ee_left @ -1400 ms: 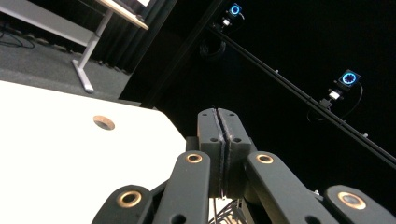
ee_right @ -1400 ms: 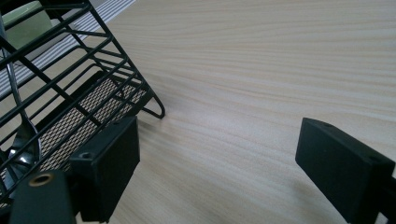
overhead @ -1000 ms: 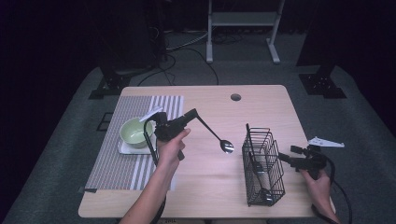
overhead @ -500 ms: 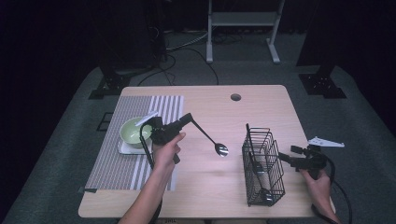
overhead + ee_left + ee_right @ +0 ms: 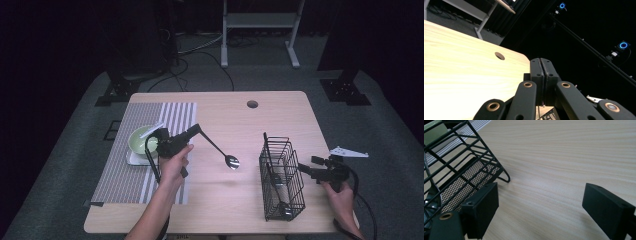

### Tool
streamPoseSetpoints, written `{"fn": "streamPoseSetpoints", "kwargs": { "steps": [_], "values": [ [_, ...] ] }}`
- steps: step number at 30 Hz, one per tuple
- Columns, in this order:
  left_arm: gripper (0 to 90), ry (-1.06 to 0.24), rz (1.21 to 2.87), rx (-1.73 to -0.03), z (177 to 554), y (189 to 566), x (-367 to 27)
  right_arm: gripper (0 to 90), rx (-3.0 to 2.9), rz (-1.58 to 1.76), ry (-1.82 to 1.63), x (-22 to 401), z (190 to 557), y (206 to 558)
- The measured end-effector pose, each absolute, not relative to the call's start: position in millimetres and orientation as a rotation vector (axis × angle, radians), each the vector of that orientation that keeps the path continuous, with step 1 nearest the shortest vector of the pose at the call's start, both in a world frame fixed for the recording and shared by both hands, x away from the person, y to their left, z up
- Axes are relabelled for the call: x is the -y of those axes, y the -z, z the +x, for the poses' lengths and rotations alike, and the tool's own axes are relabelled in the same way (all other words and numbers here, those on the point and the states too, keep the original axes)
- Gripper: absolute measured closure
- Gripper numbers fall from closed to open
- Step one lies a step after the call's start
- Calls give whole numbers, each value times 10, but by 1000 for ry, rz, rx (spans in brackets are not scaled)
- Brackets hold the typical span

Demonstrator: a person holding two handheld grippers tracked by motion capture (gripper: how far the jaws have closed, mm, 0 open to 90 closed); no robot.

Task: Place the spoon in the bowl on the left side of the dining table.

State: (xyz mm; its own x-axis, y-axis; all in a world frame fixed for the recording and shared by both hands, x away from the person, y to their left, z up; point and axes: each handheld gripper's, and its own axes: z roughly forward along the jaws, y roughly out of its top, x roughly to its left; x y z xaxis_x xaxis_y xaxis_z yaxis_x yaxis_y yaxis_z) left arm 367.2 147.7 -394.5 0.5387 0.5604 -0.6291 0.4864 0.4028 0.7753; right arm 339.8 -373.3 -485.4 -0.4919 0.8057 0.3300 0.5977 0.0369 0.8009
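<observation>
Wood table (image 5: 220,200): pale top, round hole (image 5: 252,104) near far edge; dark room behind.
L gripper (image 5: 198,129): held in person's L hand (image 5: 172,162), left of centre; jaws pressed together on the thin handle of a spoon. In left gripper view the two pads (image 5: 541,75) meet flat, no gap showing; the spoon can't be made out there.
Spoon (image 5: 231,161): handle runs from L jaws down and to the right; bowl at mid-table, between mat and basket. Shadow on wood just near side of it; can't tell if bowl touches the top.
R gripper (image 5: 305,170): in R hand (image 5: 340,192) at right table edge, just right of basket; jaws wide apart, nothing between them. Right gripper view: pads (image 5: 482,207) stand well apart over bare wood, basket foot just beside the one at left.
Basket (image 5: 280,175): black wire, upright, right-near part of table; mesh floor; cutlery already inside, a spoon bowl (image 5: 434,197) seen through the wires in right gripper view.
Mat (image 5: 125,175): grey-white stripes, left side of table.
Bowl (image 5: 140,140): pale green, on white plate (image 5: 135,160) on mat, just left of L gripper body.
Grey plate (image 5: 348,152): three-cornered, atop R gripper, past table edge.
</observation>
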Motion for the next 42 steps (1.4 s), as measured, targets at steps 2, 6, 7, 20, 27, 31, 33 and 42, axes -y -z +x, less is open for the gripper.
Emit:
{"fn": "streamPoseSetpoints", "kwargs": {
  "steps": [2,6,7,20,27,31,33,42],
  "values": [
    [897,-62,1218,-1076,3670,3953,-1494,127,-2097,1452,-1438,3734,3399,4854],
    [897,-66,1217,-1081,3669,3967,-1533,127,-2099,1453,-1437,3734,3400,4854],
    [897,-66,1214,-1083,3669,3970,-1541,127,-2099,1451,-1437,3734,3400,4854],
    [897,-84,1201,-1099,3655,3988,-1667,127,-2099,1462,-1431,3733,3402,4856],
    [897,-95,1193,-1108,3652,3991,-1729,127,-2099,1465,-1430,3733,3403,4856],
    [896,-101,1189,-1112,3648,3987,-1761,127,-2098,1467,-1429,3732,3403,4856],
    [897,-104,1187,-1115,3646,3985,-1776,127,-2098,1467,-1428,3732,3404,4856],
    [897,-117,1180,-1123,3639,3980,-1852,127,-2097,1467,-1427,3732,3404,4857]
  ]
}}
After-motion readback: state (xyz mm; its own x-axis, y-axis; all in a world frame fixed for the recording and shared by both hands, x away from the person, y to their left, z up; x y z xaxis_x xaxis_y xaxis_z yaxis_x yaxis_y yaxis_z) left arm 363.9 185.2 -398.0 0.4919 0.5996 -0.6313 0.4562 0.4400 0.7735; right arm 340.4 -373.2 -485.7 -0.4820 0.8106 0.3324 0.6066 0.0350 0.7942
